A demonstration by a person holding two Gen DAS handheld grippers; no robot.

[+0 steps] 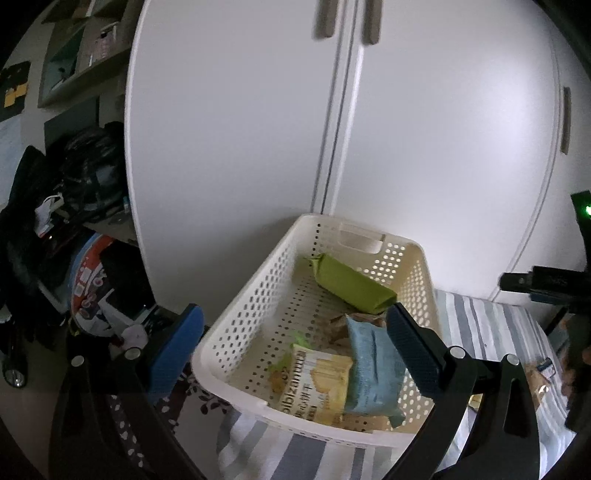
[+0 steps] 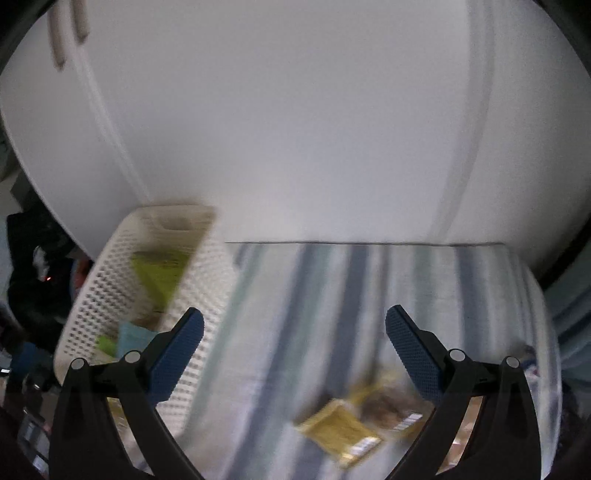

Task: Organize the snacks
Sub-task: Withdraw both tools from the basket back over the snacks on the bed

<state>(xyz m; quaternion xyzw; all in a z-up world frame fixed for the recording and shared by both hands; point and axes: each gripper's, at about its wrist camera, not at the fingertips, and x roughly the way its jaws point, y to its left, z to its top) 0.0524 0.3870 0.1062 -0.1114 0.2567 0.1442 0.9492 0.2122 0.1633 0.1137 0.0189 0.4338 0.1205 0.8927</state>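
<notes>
Basket [image 1: 255,306] with snack packets [image 1: 369,373] inside

White wardrobe doors [image 1: 424,122] with vertical bar handles [image 1: 325,18] fill the background. A grey-and-white striped cloth [image 2: 332,295] covers the surface before them. Left: dim wall shelving [image 1: 81,62] above dark clutter [image 1: 88,173]; lighting low

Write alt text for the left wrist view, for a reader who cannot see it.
A white perforated basket on a striped cloth holds a green packet, a blue packet and a yellow packet. The open left gripper hovers over it, empty. White cupboard doors stand behind.
</notes>
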